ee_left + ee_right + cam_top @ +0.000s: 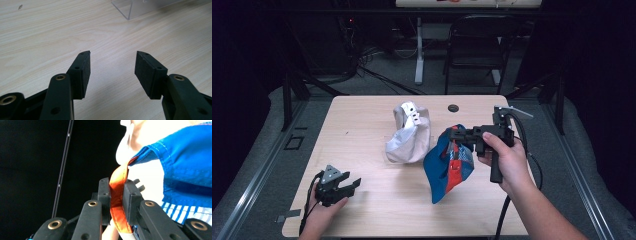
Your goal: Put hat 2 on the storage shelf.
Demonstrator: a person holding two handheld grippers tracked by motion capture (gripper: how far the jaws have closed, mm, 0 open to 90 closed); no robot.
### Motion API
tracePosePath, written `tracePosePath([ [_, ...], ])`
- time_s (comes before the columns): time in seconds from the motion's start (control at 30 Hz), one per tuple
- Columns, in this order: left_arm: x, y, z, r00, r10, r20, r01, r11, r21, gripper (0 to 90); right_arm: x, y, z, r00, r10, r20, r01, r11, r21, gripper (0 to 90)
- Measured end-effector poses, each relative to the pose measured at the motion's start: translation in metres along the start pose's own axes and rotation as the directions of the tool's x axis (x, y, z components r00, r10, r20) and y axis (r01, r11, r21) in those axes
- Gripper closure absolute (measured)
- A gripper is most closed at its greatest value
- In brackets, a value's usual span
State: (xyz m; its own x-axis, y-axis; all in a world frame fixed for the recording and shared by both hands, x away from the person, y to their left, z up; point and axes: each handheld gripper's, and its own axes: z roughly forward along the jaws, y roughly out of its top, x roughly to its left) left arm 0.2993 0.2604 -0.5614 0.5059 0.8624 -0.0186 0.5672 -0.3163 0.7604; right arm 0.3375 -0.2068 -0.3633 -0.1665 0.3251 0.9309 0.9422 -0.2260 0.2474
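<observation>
while held up off the worktop point(377, 200) on the right side, hangs down from the right claw point(455, 134): a blue cap point(447, 162) with an orange strap point(117, 195). pinched tight between the two black pads point(131, 200), that strap, with nearly no gap left. spreads out to the right of the claw in the right gripper view, blue cloth with white stripes low down. lies just beside the blue cap, toward the middle of the worktop, a grey cap point(409, 135). rests low near the front left corner, the left claw point(349, 184), spread wide with nothing inside, only bare wood between its pads point(83, 72).
</observation>
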Motion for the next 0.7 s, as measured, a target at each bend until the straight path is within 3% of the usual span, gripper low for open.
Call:
tracePosePath([
  [0.27, -0.001, 0.003, 0.002, 1.0000, 0.003, 0.005, -0.002, 0.9999, -0.015, 47.1, 0.009, 0.018, -0.008, 0.9996, -0.014, 0.024, 0.016, 0.998, -0.056, 78.6],
  [0.6, -0.002, 0.004, 0.001, 0.9997, 0.019, 0.012, -0.019, 0.9997, -0.013, 47.1, 0.019, 0.034, -0.022, 0.9997, -0.017, 0.017, 0.019, 0.992, -0.125, 78.6],
  [0.7, -0.002, 0.003, 0.002, 0.9999, 0.007, 0.010, -0.007, 0.9996, -0.027, 47.1, 0.023, 0.039, -0.025, 0.9996, -0.017, 0.020, 0.020, 0.989, -0.148, 78.6],
])
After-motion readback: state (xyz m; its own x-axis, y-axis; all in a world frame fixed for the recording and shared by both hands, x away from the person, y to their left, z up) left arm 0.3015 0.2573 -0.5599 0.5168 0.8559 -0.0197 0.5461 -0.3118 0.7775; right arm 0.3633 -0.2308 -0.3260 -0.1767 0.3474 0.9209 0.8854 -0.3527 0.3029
